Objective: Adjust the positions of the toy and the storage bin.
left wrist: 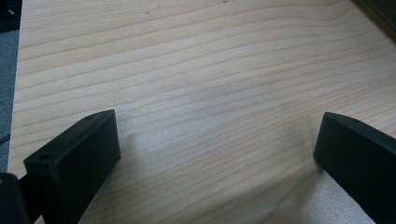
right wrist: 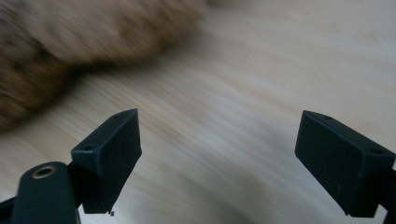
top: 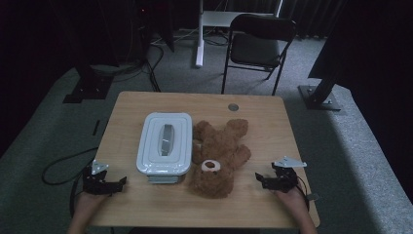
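Dim light swallows most of the room, so the wooden table (top: 146, 204) is the one thing easy to read from the high view. A brown teddy bear (top: 218, 156) lies on its back near the middle, head toward six o'clock, its left side pressed against a white lidded box (top: 164, 142) at its nine o'clock. The box's front latch is half lost in shadow.

The left gripper (top: 119, 183) rests near the table's seven o'clock corner, jaws spread wide over bare wood in the left gripper view (left wrist: 217, 140), holding nothing. The right gripper (top: 259, 178) sits at about four o'clock, just beside the bear's head but apart from it, jaws equally wide and empty. In the right gripper view (right wrist: 217, 144) the picture is smeared: the bear (right wrist: 70, 42) is only a brown blur at ten o'clock, cut off by the frame.
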A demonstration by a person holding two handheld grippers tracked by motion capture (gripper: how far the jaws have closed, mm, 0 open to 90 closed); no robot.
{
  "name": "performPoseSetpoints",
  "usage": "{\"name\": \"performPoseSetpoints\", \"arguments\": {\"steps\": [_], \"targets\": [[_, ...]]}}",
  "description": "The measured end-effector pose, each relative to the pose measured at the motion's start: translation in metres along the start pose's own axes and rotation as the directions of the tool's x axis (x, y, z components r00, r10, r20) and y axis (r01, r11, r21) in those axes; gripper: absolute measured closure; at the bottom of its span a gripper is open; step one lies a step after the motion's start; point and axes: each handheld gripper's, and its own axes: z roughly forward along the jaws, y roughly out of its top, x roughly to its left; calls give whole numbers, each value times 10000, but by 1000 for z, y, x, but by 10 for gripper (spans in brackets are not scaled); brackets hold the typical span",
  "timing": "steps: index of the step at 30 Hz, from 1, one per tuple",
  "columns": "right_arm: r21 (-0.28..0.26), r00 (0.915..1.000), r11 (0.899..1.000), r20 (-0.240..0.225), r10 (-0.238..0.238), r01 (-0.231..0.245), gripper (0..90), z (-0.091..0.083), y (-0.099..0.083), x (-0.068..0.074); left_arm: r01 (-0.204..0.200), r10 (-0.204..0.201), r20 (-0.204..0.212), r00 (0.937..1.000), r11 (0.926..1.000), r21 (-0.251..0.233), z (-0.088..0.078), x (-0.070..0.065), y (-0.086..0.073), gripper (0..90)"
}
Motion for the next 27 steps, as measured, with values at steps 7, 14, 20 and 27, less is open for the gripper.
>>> {"name": "performPoseSetpoints", "arguments": {"steps": [7, 14, 20, 27], "targets": [[-552, 9962, 9985, -870, -98, 50, 144, 7, 37, 9, 21, -21, 3, 10000, 10000, -17, 0, 0, 0, 11], [-628, 9916, 9980, -1290, -51, -30, 144, 22, 66, 6, 17, -17, 1, 10000, 10000, -17, 0, 0, 0, 11], [-405, 9813, 9991, -1924, 50, -130, 143, 34, 82, 1, 18, -18, 1, 10000, 10000, -17, 0, 0, 0, 11], [186, 9641, 9994, -2634, 338, -299, 143, 49, 82, -6, 19, -19, 2, 10000, 10000, -18, 0, 0, 0, 11]]}}
